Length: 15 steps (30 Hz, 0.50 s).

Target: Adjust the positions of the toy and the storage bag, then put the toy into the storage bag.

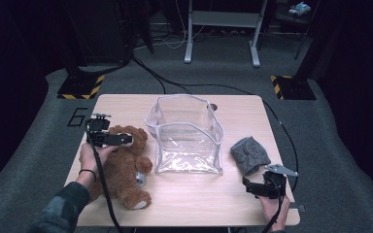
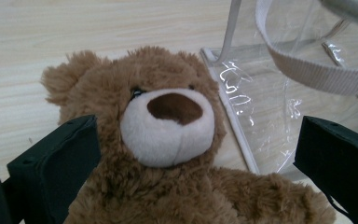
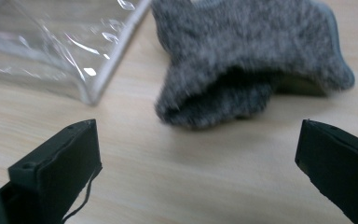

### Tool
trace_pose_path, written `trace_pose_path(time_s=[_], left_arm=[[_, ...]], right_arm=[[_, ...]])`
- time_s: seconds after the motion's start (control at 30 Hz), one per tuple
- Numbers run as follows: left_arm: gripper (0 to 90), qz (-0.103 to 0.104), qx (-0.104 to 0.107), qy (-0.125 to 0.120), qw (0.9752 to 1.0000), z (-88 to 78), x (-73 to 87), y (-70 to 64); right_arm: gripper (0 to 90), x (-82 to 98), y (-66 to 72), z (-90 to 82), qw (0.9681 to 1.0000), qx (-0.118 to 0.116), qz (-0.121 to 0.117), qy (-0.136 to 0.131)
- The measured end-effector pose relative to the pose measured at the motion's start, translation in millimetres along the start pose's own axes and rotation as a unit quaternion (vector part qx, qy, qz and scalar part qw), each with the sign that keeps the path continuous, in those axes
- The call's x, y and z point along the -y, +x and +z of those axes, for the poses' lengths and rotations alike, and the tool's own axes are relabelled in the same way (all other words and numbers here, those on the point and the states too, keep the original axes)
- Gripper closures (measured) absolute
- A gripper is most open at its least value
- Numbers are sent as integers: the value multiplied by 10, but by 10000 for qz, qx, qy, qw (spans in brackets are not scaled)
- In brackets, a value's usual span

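Left tongs (image 1: 110, 139), left of frame, wide open over teddy bear (image 1: 124, 165), jaws either side of its head. Right tongs (image 1: 258, 187), lower right, wide open, empty, facing grey sock (image 1: 249, 153) on tabletop (image 1: 199, 199).

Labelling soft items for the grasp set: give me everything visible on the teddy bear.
The teddy bear is brown plush with a cream muzzle, dark brown nose and rounded ears. It lies on its back on the wooden table, at its left side, head toward the far edge, one cream-soled foot near the front. Its right side lies against the clear bag. The left tool hovers over its head, jaws wide to either side, not gripping.
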<state>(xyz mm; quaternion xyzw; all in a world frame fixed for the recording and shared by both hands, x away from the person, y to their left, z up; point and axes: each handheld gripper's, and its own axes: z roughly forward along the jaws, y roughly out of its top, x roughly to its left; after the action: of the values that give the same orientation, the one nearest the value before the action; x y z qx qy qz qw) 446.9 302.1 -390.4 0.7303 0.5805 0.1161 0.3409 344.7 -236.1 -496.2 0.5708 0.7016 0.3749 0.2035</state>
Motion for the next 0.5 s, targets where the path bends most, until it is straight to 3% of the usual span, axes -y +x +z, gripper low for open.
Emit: trace_pose_path(time_s=[0.2,0.3,0.47,0.5], left_arm=[[0,-153,7,59,9999,38,118,33],[0,-141,-22,84,9999,48,168,48],[0,-116,-24,173,9998,46,200,60],[0,-223,-95,172,9996,52,222,52]], right_arm=[[0,219,-79,97,9996,183,161,105],[0,268,-82,138,9994,232,102,222],[0,267,-46,143,9995,245,-4,193],[0,276,-55,157,9995,218,8,215]])
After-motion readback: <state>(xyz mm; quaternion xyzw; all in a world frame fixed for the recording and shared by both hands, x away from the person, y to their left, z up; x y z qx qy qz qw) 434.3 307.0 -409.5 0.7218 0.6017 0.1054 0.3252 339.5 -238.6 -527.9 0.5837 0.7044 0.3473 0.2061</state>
